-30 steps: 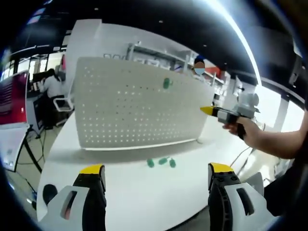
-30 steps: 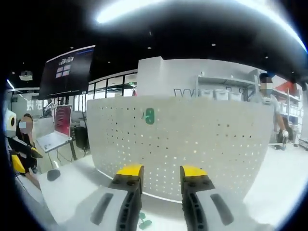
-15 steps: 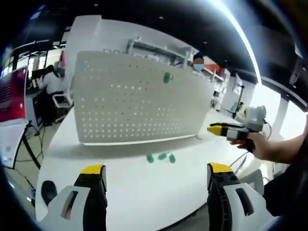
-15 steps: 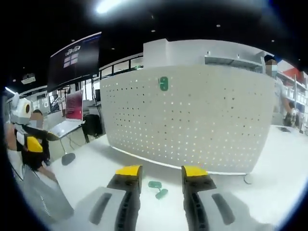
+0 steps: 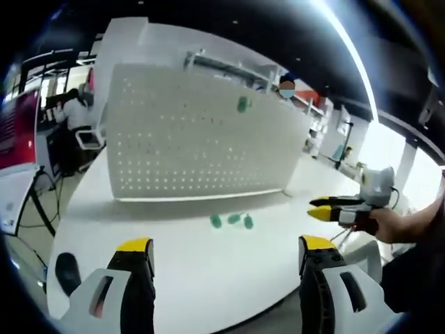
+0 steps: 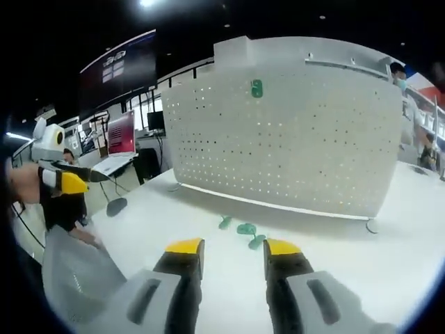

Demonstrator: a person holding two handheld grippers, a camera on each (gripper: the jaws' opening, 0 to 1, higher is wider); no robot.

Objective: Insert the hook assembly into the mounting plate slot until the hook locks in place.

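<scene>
- Three green hooks (image 5: pixel 231 220) (image 6: pixel 243 229) lying loose in a small cluster on the white table (image 5: pixel 188 268) (image 6: pixel 334 240), just in front of the pegboard's lower edge.
- One more green hook (image 5: pixel 242 104) (image 6: pixel 256 88) mounted high on the upright white pegboard (image 5: pixel 181 139) (image 6: pixel 292 139).
- Left gripper (image 5: pixel 221 252) above the near table edge, yellow-tipped jaws spread wide, nothing between them, well short of the hooks.
- Right gripper (image 6: pixel 226 247) with jaws a narrow gap apart, holding nothing, tips near the hooks.
- Seen at the right of the left gripper view, right gripper (image 5: pixel 327 207) held in a hand (image 5: pixel 389 224).
</scene>
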